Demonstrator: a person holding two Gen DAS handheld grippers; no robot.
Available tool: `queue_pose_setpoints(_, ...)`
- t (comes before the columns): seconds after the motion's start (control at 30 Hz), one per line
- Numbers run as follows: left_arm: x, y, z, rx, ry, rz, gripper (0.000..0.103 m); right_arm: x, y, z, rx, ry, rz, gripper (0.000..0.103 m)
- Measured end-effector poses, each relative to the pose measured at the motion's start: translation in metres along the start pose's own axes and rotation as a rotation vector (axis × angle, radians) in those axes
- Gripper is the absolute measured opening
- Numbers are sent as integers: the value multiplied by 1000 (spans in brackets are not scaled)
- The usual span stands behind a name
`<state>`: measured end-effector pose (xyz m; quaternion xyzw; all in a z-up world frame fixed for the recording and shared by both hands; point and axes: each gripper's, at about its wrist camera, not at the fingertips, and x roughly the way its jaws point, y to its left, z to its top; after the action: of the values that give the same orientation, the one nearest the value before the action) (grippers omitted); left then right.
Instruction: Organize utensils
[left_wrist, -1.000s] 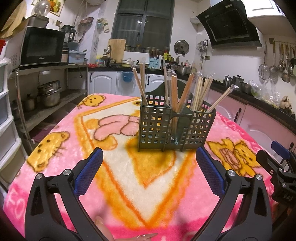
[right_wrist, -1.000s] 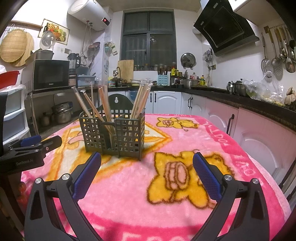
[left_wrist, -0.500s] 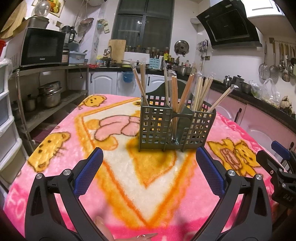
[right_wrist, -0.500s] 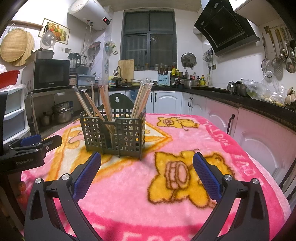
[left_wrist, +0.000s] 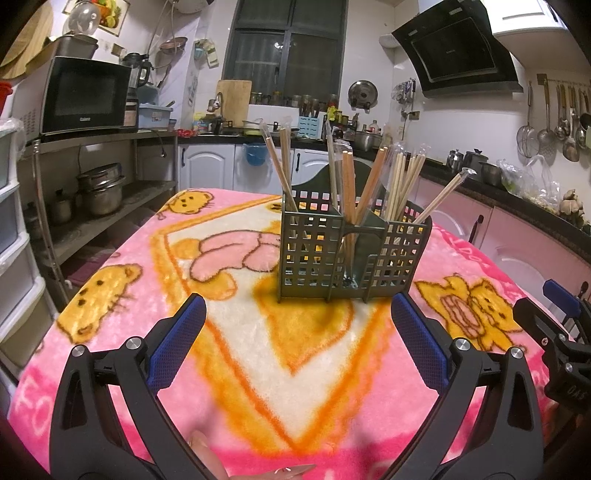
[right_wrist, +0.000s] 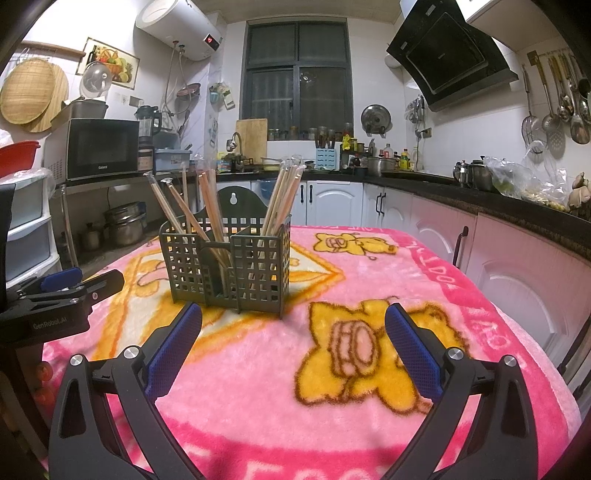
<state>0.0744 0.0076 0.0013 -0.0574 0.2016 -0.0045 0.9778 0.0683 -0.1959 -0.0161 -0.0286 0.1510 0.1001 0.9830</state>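
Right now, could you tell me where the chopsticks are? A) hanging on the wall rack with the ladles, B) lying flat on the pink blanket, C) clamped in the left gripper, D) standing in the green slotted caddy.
D: the chopsticks stand upright and leaning in the caddy on the blanket, while the left gripper and right gripper are both open and hold nothing.
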Motion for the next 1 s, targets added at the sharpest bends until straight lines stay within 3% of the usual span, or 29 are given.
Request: queue_pose_setpoints(1.0, -1, 2, -3, 20, 1, 12, 92, -1, -4, -2, 14, -1, -20, 97)
